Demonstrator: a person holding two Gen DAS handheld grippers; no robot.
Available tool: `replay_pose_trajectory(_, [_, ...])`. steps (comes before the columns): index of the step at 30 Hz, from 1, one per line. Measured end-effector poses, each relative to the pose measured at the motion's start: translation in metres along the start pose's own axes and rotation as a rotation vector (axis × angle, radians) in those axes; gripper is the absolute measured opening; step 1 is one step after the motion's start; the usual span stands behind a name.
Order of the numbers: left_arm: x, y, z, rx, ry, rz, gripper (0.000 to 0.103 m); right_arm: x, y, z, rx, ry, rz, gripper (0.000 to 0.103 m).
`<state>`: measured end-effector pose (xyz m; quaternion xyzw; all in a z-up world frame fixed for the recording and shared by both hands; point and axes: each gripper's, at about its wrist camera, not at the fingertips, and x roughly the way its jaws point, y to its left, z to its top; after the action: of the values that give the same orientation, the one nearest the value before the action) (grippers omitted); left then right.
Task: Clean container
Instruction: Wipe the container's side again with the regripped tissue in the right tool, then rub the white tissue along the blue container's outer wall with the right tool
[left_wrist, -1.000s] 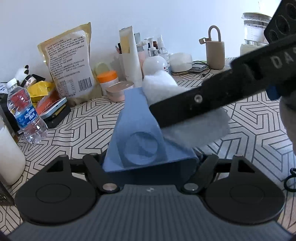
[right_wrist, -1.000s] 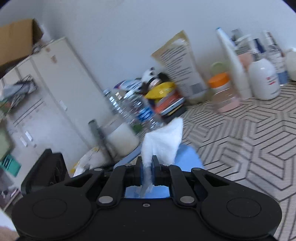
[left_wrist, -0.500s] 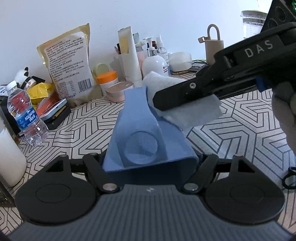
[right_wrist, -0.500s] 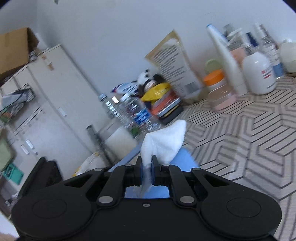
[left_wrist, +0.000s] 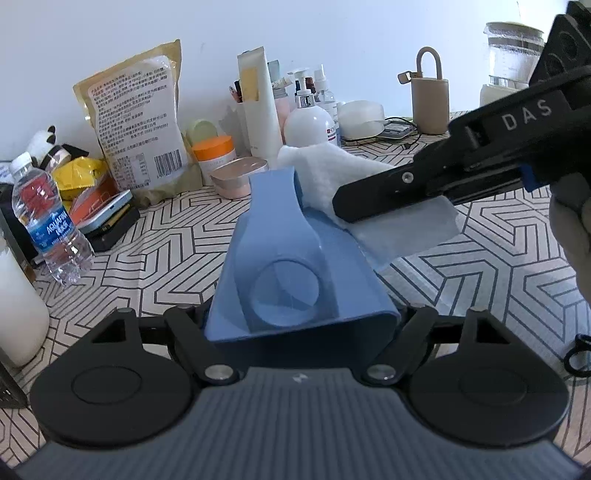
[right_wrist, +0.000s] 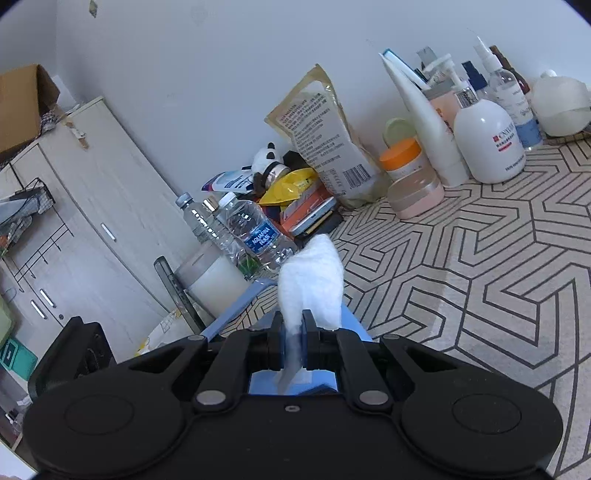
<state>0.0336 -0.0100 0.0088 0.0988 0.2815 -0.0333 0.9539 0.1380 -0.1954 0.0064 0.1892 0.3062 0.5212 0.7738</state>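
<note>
Over the patterned tabletop (left_wrist: 480, 266), the left gripper (left_wrist: 303, 325) is clamped across the near end of a blue container (left_wrist: 291, 266), held off the surface with its open side facing up and its far wall rising toward the clutter at the wall. The right gripper (right_wrist: 293, 328) is pinched tight on a white cloth (right_wrist: 312, 280); in the left view the cloth (left_wrist: 332, 173) lies against the container's far right rim, with the right gripper's black finger (left_wrist: 388, 192) crossing over it. A gloved hand (left_wrist: 572, 221) shows at the right edge. Behind, well apart: a water bottle (left_wrist: 48, 221), a tan pouch (left_wrist: 140, 125), an orange-lidded jar (left_wrist: 214, 151), a white pump bottle (left_wrist: 308, 123).
</note>
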Motion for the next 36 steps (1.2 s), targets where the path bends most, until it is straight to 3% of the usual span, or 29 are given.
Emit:
replay_pose_trajectory(14, [-0.020, -0.039, -0.002, -0.006, 0.000, -0.003, 0.078, 0.001, -0.013, -0.005, 0.088, 0.013, 0.005, 0.011])
replay_pose_trajectory(20, [-0.031, -0.058, -0.004, -0.007, 0.000, -0.002, 0.078, 0.002, -0.003, -0.005, 0.039, 0.015, 0.028, 0.012])
replay_pose_trajectory(27, [-0.021, -0.039, -0.001, 0.001, 0.000, 0.006, 0.078, 0.006, 0.011, -0.006, -0.009, 0.037, 0.148, 0.012])
replay_pose_trajectory(36, [-0.007, -0.009, 0.002, 0.011, 0.000, 0.016, 0.078, 0.005, 0.011, -0.006, -0.019, 0.034, 0.128, 0.012])
